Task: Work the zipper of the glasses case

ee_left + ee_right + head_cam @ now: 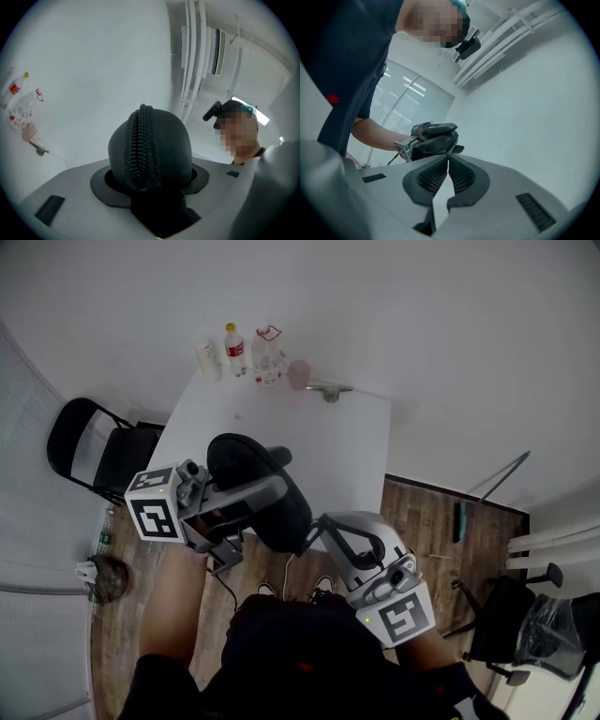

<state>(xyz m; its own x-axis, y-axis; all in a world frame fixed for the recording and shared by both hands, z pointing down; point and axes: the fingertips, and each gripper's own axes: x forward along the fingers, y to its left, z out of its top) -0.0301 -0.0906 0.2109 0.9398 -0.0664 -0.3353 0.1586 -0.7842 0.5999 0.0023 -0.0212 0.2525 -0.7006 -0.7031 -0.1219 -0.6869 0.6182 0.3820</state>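
A black oval glasses case (246, 474) is held up over the near edge of the white table (328, 437). My left gripper (272, 495) is shut on it from the left, its pads pressing both sides. In the left gripper view the case (150, 145) stands between the pads with its zipper teeth (140, 145) running up the middle, closed. My right gripper (317, 529) is shut, its tips against the case's near end. In the right gripper view the tips (448, 154) meet right at the case (436, 140). I cannot tell whether a zipper pull is pinched there.
Bottles (234, 351) and a pink object (298, 373) stand at the table's far edge. A black folding chair (94, 451) is on the left, another chair (502, 624) on the right, over wood floor. The person's legs are below the grippers.
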